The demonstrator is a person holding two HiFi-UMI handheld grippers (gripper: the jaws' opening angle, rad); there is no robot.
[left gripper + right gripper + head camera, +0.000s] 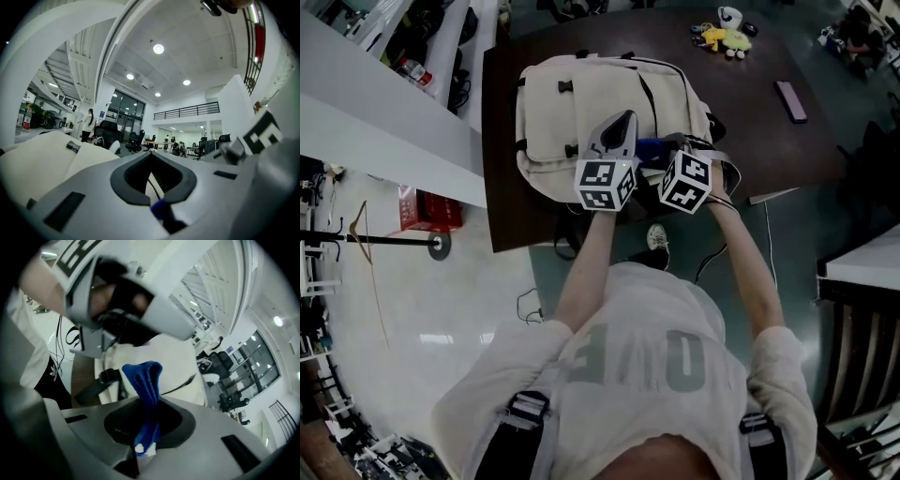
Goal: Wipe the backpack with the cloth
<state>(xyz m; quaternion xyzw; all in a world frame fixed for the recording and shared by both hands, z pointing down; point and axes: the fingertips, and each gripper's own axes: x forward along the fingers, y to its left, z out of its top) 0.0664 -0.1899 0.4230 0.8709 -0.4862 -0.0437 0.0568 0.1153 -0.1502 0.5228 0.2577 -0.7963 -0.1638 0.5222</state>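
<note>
Dark desk (750, 141), open office hall (187, 117) beyond.

Item: cream backpack (581, 103), lying flat on the desk.

Item: blue cloth (146, 380), bunched and pinched in the right claw (146, 427), just above the backpack's near edge.

Left claw (157, 187): closed narrow, tilted toward the ceiling. A small blue scrap sits at its seam, apparently a corner of the same cloth.

Handling note: lower the cloth flat onto the fabric, press lightly, and stroke in long overlapping passes. Mind the black straps (93, 389), which could snag.

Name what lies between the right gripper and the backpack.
The blue cloth, pinched by the right gripper, rises before the backpack, seen in the right gripper view.
</note>
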